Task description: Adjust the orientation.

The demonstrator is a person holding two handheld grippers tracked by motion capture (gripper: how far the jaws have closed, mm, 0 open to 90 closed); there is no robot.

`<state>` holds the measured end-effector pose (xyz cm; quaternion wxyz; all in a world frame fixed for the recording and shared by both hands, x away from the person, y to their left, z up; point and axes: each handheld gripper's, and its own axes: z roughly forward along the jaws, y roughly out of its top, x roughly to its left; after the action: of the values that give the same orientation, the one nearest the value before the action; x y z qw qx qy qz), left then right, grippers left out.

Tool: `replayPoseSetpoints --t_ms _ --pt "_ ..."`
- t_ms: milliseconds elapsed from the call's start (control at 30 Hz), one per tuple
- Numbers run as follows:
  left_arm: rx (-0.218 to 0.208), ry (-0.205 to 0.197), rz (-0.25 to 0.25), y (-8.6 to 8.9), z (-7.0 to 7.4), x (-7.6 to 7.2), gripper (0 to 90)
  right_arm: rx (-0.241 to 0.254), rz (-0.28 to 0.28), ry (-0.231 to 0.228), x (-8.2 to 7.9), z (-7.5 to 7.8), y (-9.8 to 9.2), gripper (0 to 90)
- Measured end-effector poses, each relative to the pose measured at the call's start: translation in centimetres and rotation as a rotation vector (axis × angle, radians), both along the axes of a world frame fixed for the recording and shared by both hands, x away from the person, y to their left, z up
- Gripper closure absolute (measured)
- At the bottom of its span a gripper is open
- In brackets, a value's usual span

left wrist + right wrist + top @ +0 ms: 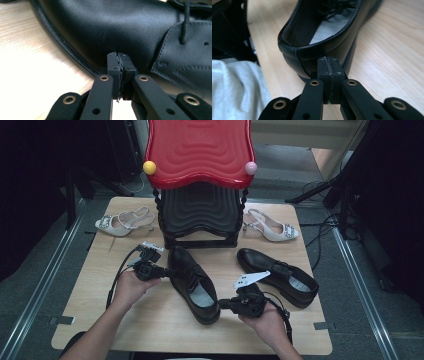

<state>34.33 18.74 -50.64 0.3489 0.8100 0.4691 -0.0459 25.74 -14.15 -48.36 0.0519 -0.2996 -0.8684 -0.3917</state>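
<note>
On the light wooden table [150, 330], a red-and-black tiered shoe rack [200, 185] stands at the far edge. The black leather lace-up shoe [192, 282] lies in the middle, not yet on the rack. The left gripper [167, 272] and right gripper [225, 304], both closed and empty, press its toe side and heel. The near table is free.

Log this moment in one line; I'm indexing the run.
left gripper: shut, tips at shoe toe side | right gripper: shut, tips at its heel | nothing held | shoe flat on table
</note>
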Motion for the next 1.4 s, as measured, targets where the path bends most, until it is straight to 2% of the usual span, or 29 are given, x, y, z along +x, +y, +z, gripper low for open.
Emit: replayPoseSetpoints --t_ms 167,267,333,433,467,533,633,733,900,967,1167,1333,1400 --pt "-0.002 -0.01 0.004 -0.1 0.1 0.2 88.8 0.001 0.033 0.002 -0.2 0.0 0.3 90.0" --pt "-0.021 -0.028 0.01 0.3 0.5 0.0 86.7 0.006 0.013 -0.009 0.2 0.2 -0.1 90.0" --pt "-0.019 -0.043 0.014 0.5 0.8 -0.2 87.0 0.002 -0.019 -0.018 0.8 0.3 -0.7 90.0" --pt "-0.01 -0.05 0.004 0.7 0.9 -0.8 87.7 -0.003 -0.036 -0.025 1.3 0.2 -0.9 90.0" --pt "-0.01 -0.046 0.006 0.8 0.8 -1.0 88.3 0.001 -0.041 -0.023 2.0 0.0 -0.9 90.0" --pt "-0.005 -0.036 0.004 1.0 0.6 -1.6 88.4 0.002 -0.042 -0.016 2.4 0.0 -0.8 90.0" --pt "-0.023 -0.021 0.011 1.1 0.3 -2.6 88.4 -0.002 -0.034 -0.019 3.6 -0.3 -0.1 89.7" --pt "-0.01 -0.015 0.002 0.8 0.1 -3.1 88.7 0.002 -0.032 -0.021 4.1 -0.5 0.3 88.2" --pt "-0.009 0.005 -0.029 -0.4 -0.5 -3.9 88.6 -0.019 -0.058 -0.022 5.6 -0.9 1.3 90.0" --pt "0.012 -0.006 -0.038 -1.2 -0.5 -4.2 89.6 -0.002 -0.07 -0.006 6.2 -1.2 1.9 90.0" --pt "-0.009 0.004 -0.032 -1.1 -0.7 -4.1 89.8 0.002 -0.062 -0.003 6.1 -1.3 2.5 90.0" --pt "0.016 -0.007 -0.051 -1.6 -0.5 -4.3 90.0 0.007 -0.062 0.008 5.9 -1.2 2.4 90.0" --pt "0.012 -0.005 -0.055 -1.7 -0.5 -4.2 90.0 0.007 -0.065 0.008 5.8 -1.2 2.4 90.0"
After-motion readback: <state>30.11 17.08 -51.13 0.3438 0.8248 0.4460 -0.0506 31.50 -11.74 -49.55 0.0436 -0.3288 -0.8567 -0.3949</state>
